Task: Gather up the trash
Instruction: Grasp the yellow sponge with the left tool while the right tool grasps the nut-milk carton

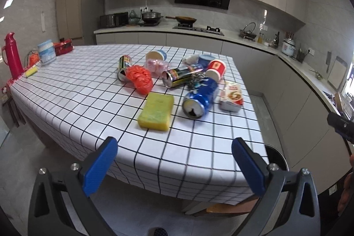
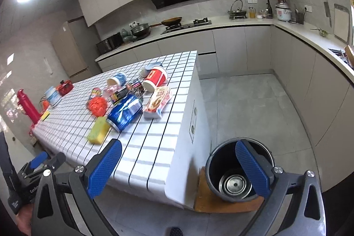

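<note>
Best, the blue can [image 1: 200,98] near the surface [image 1: 88,85] edge is approached first; both tongs [image 1: 174,167] [image 2: 178,169] are held released, empty.

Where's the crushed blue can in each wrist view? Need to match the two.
Left wrist: blue can right of centre, lying on its side, open end toward camera.
Right wrist: blue can left of centre, near the table's front.
Shared landmark: the yellow sponge just beside it.
</note>
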`<action>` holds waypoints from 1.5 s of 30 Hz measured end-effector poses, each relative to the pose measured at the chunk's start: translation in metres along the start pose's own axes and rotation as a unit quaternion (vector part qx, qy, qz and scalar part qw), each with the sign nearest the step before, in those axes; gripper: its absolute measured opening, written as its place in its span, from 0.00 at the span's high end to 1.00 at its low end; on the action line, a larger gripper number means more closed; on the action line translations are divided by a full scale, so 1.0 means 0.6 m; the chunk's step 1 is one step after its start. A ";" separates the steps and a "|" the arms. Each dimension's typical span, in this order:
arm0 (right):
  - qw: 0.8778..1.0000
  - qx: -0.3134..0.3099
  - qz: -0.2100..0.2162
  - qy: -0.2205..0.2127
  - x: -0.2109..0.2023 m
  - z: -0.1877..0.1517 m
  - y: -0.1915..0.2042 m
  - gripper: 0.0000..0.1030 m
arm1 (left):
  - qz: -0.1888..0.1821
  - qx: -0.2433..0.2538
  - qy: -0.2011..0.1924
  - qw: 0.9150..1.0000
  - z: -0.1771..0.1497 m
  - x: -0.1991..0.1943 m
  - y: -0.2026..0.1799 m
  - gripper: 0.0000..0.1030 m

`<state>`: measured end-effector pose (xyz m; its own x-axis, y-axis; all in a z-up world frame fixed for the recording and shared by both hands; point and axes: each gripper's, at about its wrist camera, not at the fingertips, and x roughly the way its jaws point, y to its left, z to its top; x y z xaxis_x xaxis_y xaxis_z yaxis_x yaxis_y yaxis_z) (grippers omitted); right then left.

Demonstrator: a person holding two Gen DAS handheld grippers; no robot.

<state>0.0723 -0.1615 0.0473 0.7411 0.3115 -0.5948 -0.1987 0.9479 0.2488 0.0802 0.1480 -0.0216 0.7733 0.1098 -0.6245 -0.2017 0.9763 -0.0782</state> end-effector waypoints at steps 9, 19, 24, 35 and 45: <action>0.999 -0.001 -0.029 0.030 0.157 0.062 0.061 0.28 | -0.014 0.001 0.054 0.998 0.032 0.139 0.064 0.16; 0.997 0.008 -0.039 0.067 0.323 0.099 0.110 0.35 | -0.055 0.024 0.104 0.993 0.048 0.258 0.062 0.22; 0.995 0.016 -0.040 0.089 0.393 0.112 0.123 0.43 | -0.053 0.045 0.122 0.990 0.056 0.299 0.066 0.26; 0.990 0.027 -0.055 0.124 0.484 0.124 0.122 0.44 | -0.032 0.055 0.113 0.992 0.105 0.351 0.108 0.32; 0.988 0.014 -0.053 0.143 0.509 0.122 0.124 0.44 | -0.028 0.068 0.116 0.990 0.095 0.338 0.102 0.30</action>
<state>0.3308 -0.0006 -0.0599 0.5449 0.2196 -0.8092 -0.1083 0.9754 0.1918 0.2588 0.2405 -0.1087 0.6182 0.0248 -0.7856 -0.0677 0.9975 -0.0218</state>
